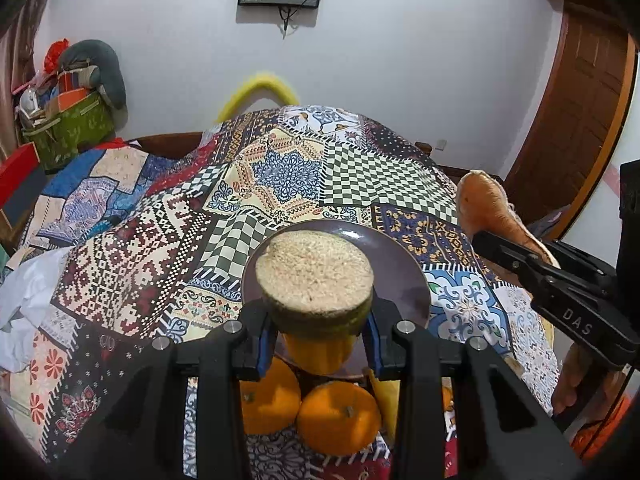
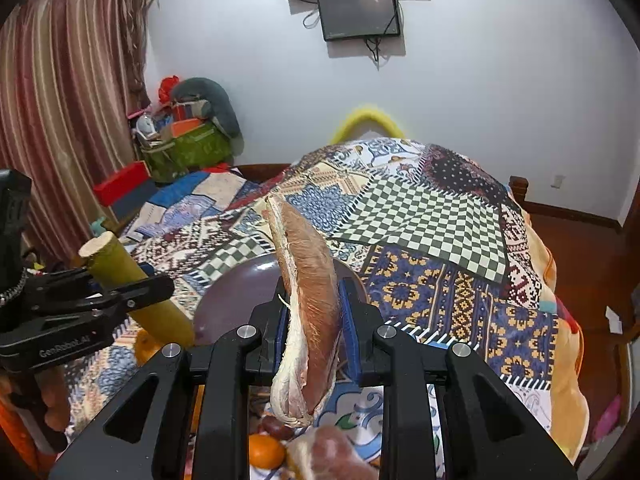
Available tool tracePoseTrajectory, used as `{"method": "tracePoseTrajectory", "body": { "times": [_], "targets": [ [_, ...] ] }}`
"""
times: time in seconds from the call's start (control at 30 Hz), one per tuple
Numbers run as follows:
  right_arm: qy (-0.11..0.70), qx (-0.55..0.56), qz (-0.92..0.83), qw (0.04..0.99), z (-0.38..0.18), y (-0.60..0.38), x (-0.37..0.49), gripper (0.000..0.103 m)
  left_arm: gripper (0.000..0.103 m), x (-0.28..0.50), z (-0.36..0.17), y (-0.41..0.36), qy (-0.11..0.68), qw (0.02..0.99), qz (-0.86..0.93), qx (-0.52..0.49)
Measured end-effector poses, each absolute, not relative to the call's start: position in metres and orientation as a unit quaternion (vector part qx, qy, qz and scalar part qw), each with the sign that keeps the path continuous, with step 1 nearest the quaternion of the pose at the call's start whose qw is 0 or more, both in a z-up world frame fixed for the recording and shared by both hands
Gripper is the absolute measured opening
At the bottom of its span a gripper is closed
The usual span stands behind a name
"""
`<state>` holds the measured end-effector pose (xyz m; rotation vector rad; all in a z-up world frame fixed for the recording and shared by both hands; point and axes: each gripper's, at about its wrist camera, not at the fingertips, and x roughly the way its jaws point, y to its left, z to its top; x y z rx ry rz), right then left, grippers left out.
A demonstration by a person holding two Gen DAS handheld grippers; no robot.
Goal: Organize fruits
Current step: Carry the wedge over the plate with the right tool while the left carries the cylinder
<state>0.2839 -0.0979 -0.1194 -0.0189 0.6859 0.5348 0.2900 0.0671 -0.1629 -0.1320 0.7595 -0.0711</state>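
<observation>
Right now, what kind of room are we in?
Probably a bedroom in a home: a bed under a patchwork quilt, a striped curtain, a wooden door and a screen on the wall.

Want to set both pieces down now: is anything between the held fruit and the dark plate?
Nothing visible blocks the way. The dark plate looks bare. The left hand-held gripper holds the sugarcane piece above it; the right hand-held gripper holds the reddish-brown strip near its rim.
</observation>
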Motion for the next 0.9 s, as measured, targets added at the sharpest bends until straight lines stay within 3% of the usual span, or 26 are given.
{"method": "tracePoseTrajectory", "body": {
  "times": [0.9],
  "targets": [
    [0.401,-0.09,0.259,0.874,-0.166,-0.055,0.348,0.021,0.036,0.374,-0.213,0.075,0.459,0.883,-0.047,-0.083]
  ]
}}
